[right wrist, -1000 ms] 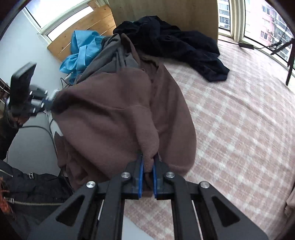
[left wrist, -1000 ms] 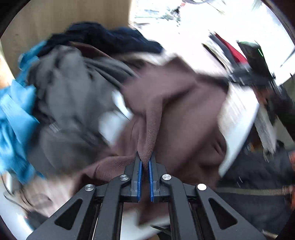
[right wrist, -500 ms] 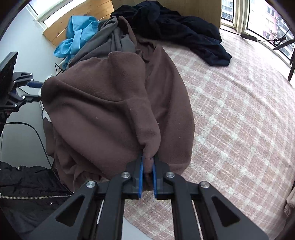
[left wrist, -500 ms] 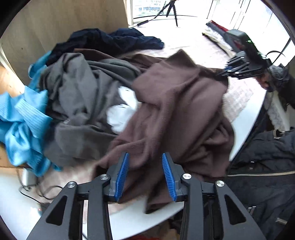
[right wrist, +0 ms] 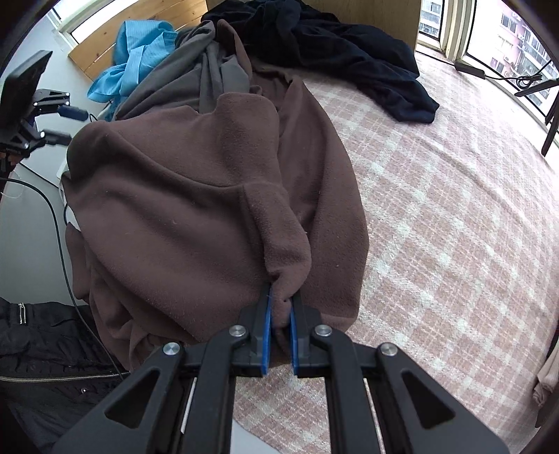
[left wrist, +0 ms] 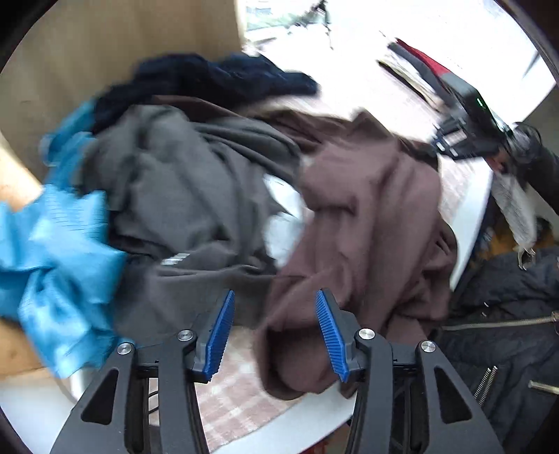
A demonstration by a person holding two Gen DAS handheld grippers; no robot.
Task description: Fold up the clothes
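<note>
The brown fleece garment (right wrist: 195, 195) lies bunched on the left side of the pink plaid bedcover (right wrist: 454, 216), its near edge spilling over the side of the bed toward 7 o'clock in the right wrist view. It looks thick, soft and limp, with some weight to it: it will sag and slump rather than hold a crease, though the nap should give the pads good bite. A hem or a seam looks the surest hold, since a pinch of loose fabric only drags up a fold.

The right gripper (right wrist: 279, 314) has its jaws clenched on a rolled fold of the fleece at its near edge. The left gripper (left wrist: 276, 331) stands with jaws spread wide and grasping nothing, a brown cuff-like roll (left wrist: 293, 352) lying between and just below the pads.

Behind the fleece at 11 o'clock sits a grey garment (right wrist: 195, 70), then a blue shirt (right wrist: 136, 52) at 10, and a dark navy heap (right wrist: 335, 45) at 12. The bedcover is bare toward 3 o'clock. Beyond are a wooden headboard (right wrist: 146, 24), windows (right wrist: 489, 31) at 1 o'clock and a person's black jacket (right wrist: 38, 352) at 8
</note>
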